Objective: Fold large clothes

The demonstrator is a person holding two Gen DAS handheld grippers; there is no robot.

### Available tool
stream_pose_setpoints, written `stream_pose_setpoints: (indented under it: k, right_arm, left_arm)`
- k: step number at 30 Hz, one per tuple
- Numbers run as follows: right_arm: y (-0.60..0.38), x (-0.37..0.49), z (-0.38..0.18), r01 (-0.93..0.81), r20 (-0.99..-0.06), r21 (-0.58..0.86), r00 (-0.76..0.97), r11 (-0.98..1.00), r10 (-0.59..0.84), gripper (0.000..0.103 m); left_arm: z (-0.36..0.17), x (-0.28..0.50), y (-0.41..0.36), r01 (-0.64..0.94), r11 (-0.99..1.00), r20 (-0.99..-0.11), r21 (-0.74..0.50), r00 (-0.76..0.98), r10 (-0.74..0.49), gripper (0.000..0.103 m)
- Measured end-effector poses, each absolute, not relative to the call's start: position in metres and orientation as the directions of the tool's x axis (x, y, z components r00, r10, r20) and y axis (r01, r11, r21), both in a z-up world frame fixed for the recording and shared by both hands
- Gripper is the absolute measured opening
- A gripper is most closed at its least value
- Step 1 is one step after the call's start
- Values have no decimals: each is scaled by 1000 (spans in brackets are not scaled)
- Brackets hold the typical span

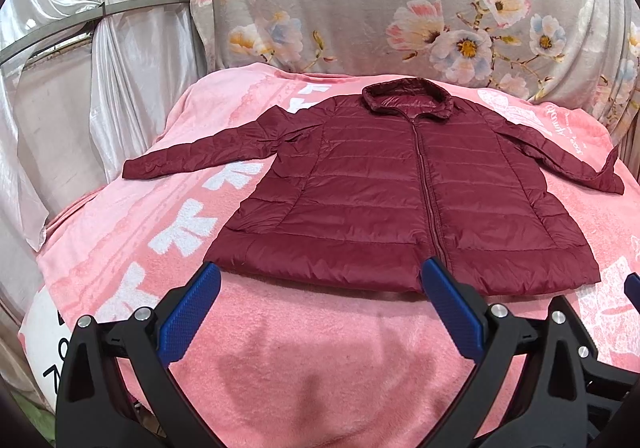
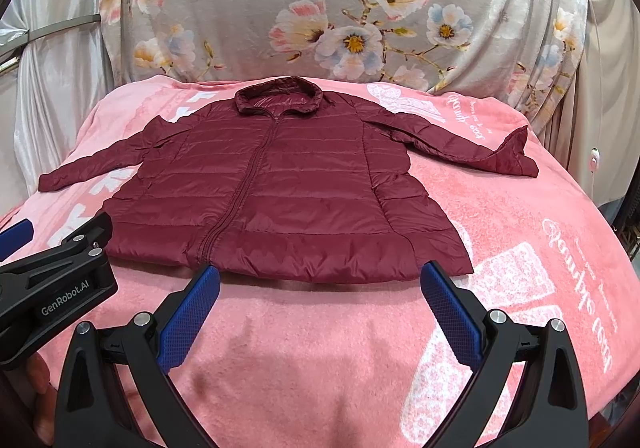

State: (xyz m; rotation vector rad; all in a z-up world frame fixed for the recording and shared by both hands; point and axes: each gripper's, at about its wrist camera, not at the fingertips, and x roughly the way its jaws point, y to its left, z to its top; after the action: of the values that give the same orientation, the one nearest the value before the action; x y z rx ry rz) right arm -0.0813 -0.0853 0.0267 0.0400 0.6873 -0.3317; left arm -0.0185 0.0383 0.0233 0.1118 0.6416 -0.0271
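A: Start nearest. What are the tools doing?

B: The left gripper (image 1: 320,280) hangs just short of the jacket's hem, its blue pads spread wide with nothing between them. The right gripper (image 2: 320,282) is the same: released, empty, poised over bare blanket on the near side of the hem. In the right wrist view the left tool's black body shows low and to the left of the jacket.

A: And the garment itself?

B: A maroon quilted puffer jacket (image 1: 400,192) lies face up on the pink blanket (image 1: 320,348), zipped shut, hem toward the grippers and collar (image 1: 408,96) on the far side. The left sleeve (image 1: 192,156) runs out straight from the jacket's shoulder. The right sleeve (image 2: 460,140) also reaches outward, though its cuff is turned up and rumpled.

A: So how much folding is done?

B: None, by my reading. The jacket is only spread flat. Both sleeves would need bringing across the body, then the hem carrying up toward the collar, and that rumpled cuff may want smoothing first.

A: Beyond the jacket?

B: A floral sheet (image 1: 400,8) drapes behind the collar, with pale satin curtains (image 1: 120,48) off to the jacket's left.
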Motion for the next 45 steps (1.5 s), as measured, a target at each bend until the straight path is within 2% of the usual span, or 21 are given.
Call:
stream_pose_setpoints:
  k: [35, 40, 45]
  right_arm:
    - [-88, -79, 22, 313, -637, -77, 715, 947, -288, 98]
    - [-119, -68, 11, 359, -664, -50, 685, 932, -299, 98]
    - [-191, -38, 17, 464, -678, 16, 656, 886, -332, 98]
  left_arm:
    - [23, -22, 34, 65, 994, -607, 93, 795, 5, 98]
    - [18, 1, 40, 66, 997, -650, 42, 760, -23, 98]
    - [16, 45, 37, 74, 997, -669, 7, 742, -50, 98]
